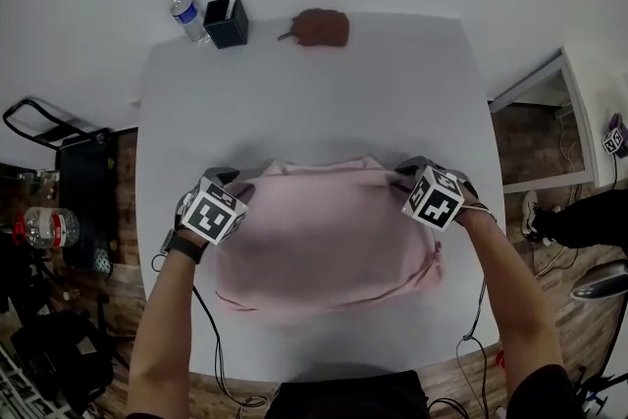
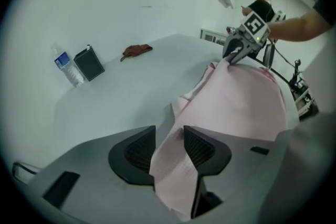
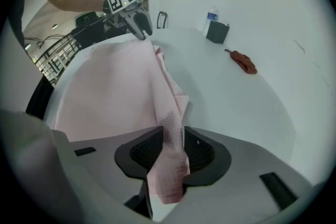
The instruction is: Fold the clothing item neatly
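Pink garment (image 1: 329,245) lies on white table (image 1: 294,93); left gripper (image 2: 167,148) gapes loosely around its edge, right gripper (image 3: 171,150) seemingly pinches it.

Our left gripper (image 1: 228,178) and right gripper (image 1: 407,168) are grey, with black ribbed pads (image 2: 137,150), black-and-white marker cubes (image 1: 214,211), thin black cables (image 1: 208,329) and a black wristband (image 1: 183,245).

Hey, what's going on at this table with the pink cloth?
A person is folding a pink garment on a white table, with a handheld gripper in each hand. Both grippers are down at the garment's far edge, one at each corner. On the left gripper the jaws stand apart with cloth loose between them; on the right gripper they look closed on a bunched fold. A water bottle, a black box and a brown rag sit at the far end.
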{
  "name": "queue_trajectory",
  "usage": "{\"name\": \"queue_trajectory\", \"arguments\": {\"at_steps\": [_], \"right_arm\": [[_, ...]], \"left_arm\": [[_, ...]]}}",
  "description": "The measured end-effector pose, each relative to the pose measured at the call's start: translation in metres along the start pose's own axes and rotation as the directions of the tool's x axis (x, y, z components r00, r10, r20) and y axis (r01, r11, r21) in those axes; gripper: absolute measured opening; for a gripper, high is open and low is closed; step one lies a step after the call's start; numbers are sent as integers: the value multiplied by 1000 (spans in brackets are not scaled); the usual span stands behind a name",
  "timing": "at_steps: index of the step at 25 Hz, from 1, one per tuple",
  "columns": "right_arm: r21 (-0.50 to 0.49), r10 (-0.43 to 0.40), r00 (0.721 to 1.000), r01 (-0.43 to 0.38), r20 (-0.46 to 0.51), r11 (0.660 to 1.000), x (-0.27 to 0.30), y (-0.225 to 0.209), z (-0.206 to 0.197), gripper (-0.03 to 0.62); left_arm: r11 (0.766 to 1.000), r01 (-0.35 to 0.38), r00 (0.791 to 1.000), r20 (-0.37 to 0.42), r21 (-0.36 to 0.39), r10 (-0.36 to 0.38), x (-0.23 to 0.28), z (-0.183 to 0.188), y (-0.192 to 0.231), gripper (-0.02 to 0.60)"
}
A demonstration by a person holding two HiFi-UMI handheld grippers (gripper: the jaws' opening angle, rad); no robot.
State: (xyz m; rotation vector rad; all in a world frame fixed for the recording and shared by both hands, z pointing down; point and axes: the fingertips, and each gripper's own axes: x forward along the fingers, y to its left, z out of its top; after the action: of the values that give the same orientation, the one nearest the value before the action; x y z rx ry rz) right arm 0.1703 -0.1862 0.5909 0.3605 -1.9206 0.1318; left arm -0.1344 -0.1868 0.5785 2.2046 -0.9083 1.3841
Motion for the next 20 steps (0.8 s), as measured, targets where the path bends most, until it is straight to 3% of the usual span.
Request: {"name": "queue_trajectory", "arguments": {"at_steps": [2, 4, 7, 8, 10, 11, 16, 20], "right_arm": [[45, -64, 997, 62, 37, 997, -11, -13, 1, 145], [108, -133, 987, 123, 89, 987, -32, -24, 6, 156], [216, -217, 956, 174, 196, 961, -69, -21, 23, 155], [247, -234, 943, 174, 238, 953, -81, -12, 31, 151], [307, -261, 907, 159, 330, 938, -103, 13, 52, 71], [339, -273, 885, 143, 376, 930, -114, 27, 63, 53], [481, -293, 785, -6, 545, 877, -153, 100, 110, 34], [527, -313, 726, -80, 612, 846, -180, 147, 135, 29]], "left_arm": [[999, 0, 998, 60, -51, 3, -12, 4, 7, 158], [993, -3, 990, 138, -119, 20, -32, 12, 14, 161], [981, 9, 959, 279, -194, 46, -67, 26, 13, 160], [979, 12, 944, 326, -202, 56, -79, 31, 7, 151], [977, 7, 909, 408, -213, 82, -101, 39, -12, 44], [975, 14, 893, 442, -221, 88, -110, 42, -25, 29], [957, 96, 791, 604, -274, 94, -164, 57, -102, 7], [922, 238, 710, 703, -306, 50, -206, 59, -161, 6]]}}
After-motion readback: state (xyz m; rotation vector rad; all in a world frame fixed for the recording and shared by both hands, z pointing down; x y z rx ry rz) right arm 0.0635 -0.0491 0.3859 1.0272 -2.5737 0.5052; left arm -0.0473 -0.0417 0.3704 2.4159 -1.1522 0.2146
